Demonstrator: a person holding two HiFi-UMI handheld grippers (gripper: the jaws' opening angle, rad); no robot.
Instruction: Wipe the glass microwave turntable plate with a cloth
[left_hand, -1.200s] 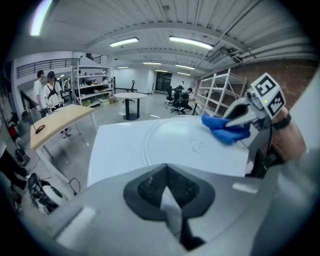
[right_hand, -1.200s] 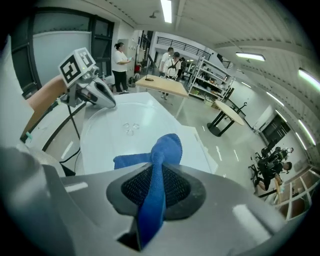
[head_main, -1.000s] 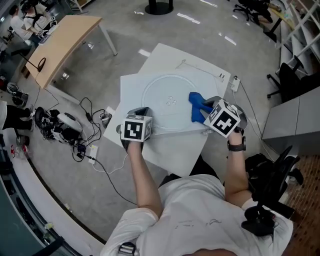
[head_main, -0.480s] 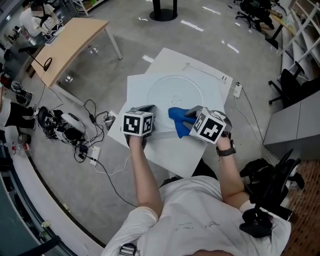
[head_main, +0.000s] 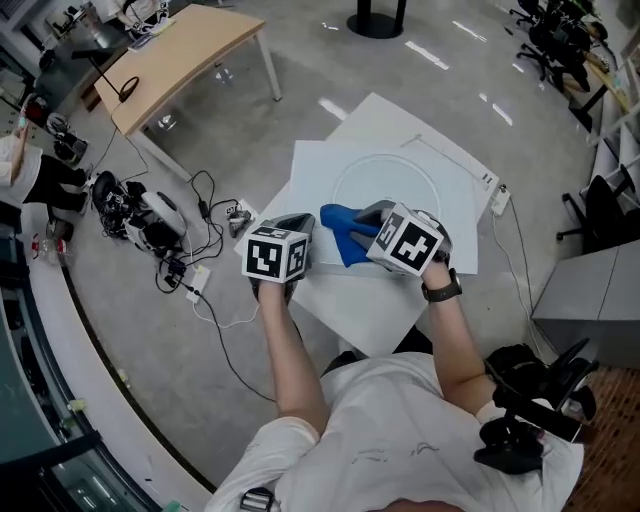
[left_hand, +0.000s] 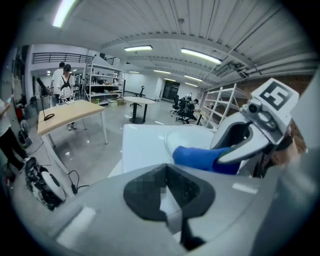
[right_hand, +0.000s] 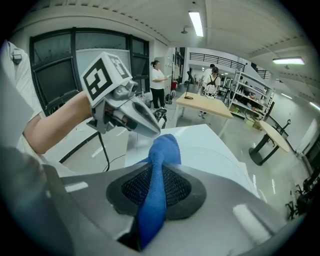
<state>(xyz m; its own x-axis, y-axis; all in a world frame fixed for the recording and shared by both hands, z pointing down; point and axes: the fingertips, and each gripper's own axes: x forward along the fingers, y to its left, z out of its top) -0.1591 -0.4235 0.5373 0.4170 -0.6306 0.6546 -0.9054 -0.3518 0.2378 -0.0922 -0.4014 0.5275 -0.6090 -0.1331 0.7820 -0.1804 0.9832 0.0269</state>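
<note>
The round glass plate (head_main: 388, 172) lies flat on a white table (head_main: 370, 310). My left gripper (head_main: 296, 222) is at the plate's near-left rim, jaws closed on a thin pale edge that looks like that rim (left_hand: 169, 210). My right gripper (head_main: 364, 226) is shut on a blue cloth (head_main: 340, 232). The cloth (right_hand: 163, 149) runs out between the jaws and rests on the near-left part of the plate (right_hand: 220, 155), close to the left gripper (right_hand: 134, 118). In the left gripper view the cloth (left_hand: 197, 157) and right gripper (left_hand: 240, 142) sit just right of centre.
A white board (head_main: 455, 215) lies under the plate on the table. A wooden desk (head_main: 180, 55) stands at the far left. Cables and gear (head_main: 150, 220) lie on the floor to the left. A power strip (head_main: 497, 197) hangs off the table's right edge.
My right gripper has slid the blue cloth leftward along the plate's near side, ending close to the left gripper. The left gripper has stayed at the rim. The head view has shifted.
</note>
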